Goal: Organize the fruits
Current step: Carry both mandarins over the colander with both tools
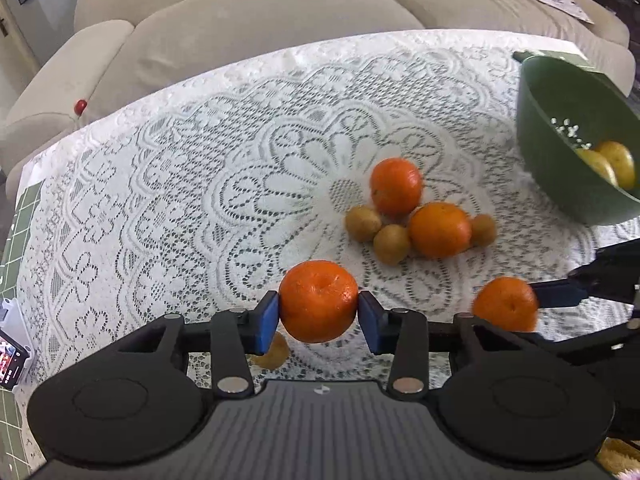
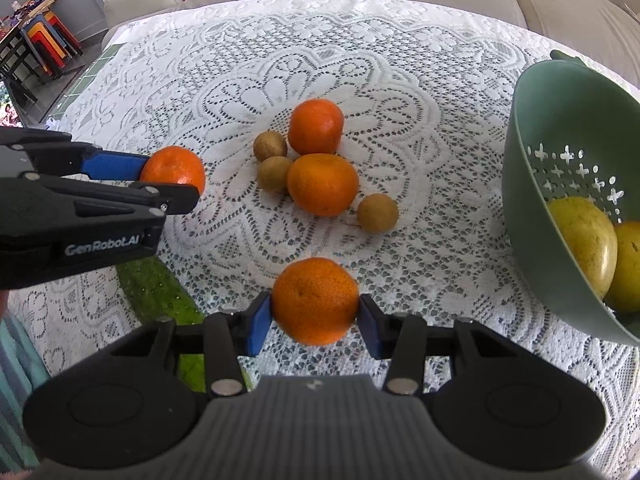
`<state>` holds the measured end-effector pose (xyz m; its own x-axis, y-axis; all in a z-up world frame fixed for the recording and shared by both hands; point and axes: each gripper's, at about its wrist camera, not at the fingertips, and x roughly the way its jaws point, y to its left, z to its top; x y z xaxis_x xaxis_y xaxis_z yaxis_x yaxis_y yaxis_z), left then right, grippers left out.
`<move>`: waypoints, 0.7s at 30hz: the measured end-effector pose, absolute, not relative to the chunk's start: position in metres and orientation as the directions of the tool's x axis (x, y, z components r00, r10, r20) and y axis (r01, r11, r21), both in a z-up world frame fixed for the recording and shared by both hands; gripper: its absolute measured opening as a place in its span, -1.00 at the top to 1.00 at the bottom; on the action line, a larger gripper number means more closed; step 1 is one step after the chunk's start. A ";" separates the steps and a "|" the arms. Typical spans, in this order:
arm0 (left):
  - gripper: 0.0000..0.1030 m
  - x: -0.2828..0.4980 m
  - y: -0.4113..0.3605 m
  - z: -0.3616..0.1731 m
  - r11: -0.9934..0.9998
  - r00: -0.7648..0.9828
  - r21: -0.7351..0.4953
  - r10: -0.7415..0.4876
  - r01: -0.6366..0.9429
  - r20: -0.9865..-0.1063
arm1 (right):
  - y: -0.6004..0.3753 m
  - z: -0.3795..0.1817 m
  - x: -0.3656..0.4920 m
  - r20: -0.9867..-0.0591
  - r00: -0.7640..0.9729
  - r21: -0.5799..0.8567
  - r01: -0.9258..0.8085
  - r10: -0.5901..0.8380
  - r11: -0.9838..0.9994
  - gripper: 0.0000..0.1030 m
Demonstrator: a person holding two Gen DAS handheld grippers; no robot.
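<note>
Orange in each claw: left gripper point(image 1: 318, 309) pinches one orange point(image 1: 318, 301), right gripper point(image 2: 315, 309) pinches another point(image 2: 315, 301) | step: both picked, not yet sorted | next: likely carry to green bowl point(image 2: 532, 184) at 2 o'clock, clearing its rim.

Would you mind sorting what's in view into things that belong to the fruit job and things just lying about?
Part of the job:
- oranges in the left gripper and right gripper
- two loose oranges
- small brown fruits
- green colander with yellow fruit

Lying about:
- sofa
- phone
- red ball
</note>
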<state>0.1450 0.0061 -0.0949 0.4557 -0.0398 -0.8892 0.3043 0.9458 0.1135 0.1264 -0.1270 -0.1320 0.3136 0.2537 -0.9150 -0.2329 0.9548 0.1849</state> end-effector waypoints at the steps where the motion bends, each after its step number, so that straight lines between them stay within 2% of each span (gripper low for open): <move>1: 0.07 0.143 0.005 -0.091 0.947 0.456 0.108 -0.043 0.301 -0.889 | -0.127 -0.130 0.125 -0.913 0.317 0.184 -0.237 0.255 0.954 0.15; 21: 0.07 0.105 -0.035 -0.028 0.949 0.480 -0.001 -0.160 0.315 -0.863 | -0.150 -0.073 0.097 -0.860 0.417 0.153 -0.340 0.294 0.928 0.16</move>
<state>0.1046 -0.0349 -0.0280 0.4797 -0.1602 -0.8627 0.3147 0.9492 -0.0013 0.0966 -0.1502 -0.0727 0.4170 0.2945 -0.8599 -0.3399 0.9279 0.1529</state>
